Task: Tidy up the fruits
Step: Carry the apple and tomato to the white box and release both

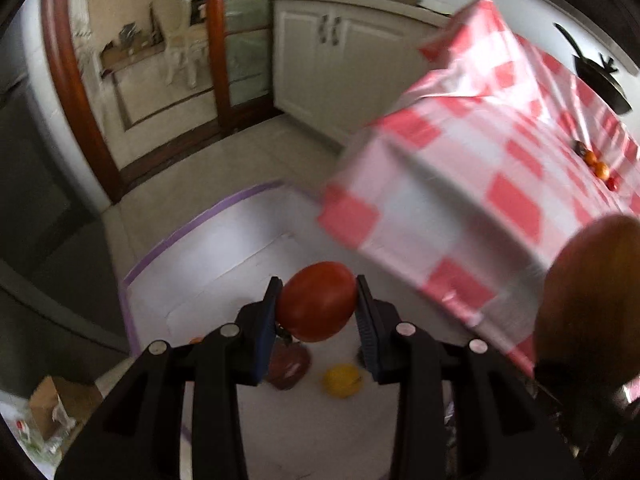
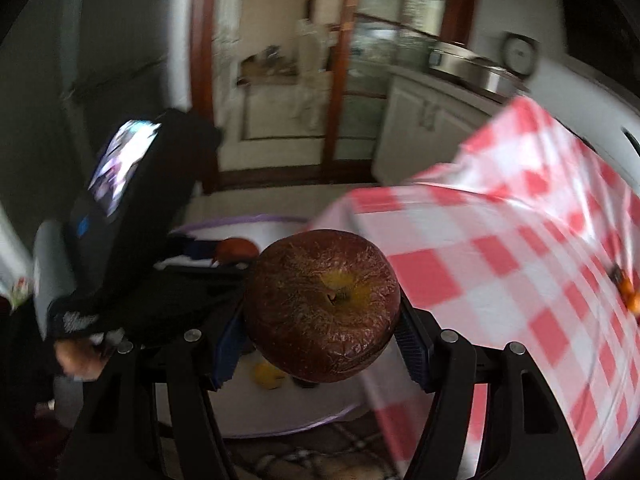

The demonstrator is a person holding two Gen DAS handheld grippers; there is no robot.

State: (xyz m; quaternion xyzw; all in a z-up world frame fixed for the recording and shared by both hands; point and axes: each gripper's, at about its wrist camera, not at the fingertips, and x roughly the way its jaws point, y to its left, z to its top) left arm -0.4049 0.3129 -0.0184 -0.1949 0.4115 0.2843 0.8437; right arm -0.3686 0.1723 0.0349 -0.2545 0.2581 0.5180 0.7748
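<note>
From the left wrist, the left tool [image 1: 317, 305] is seen pinching one tomato [image 1: 316, 302], long axis across the fingers, above a white tray [image 1: 224, 240]. At 6 o'clock below it, one yellow fruit [image 1: 342, 380] and one dark red fruit [image 1: 289, 365] lie. The checked bench [image 1: 480, 168] lies at 2 o'clock, with a few small fruits [image 1: 598, 166].

From the right wrist, the right tool [image 2: 322, 320] is pinching one brown apple [image 2: 322, 306], stem toward the camera; the bench is at 3 o'clock, seemingly nearer this hand.

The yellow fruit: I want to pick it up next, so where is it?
In the left wrist view the yellow fruit lies on the white floor mat, low in the middle, beside a dark red fruit, below the tomato.
</note>
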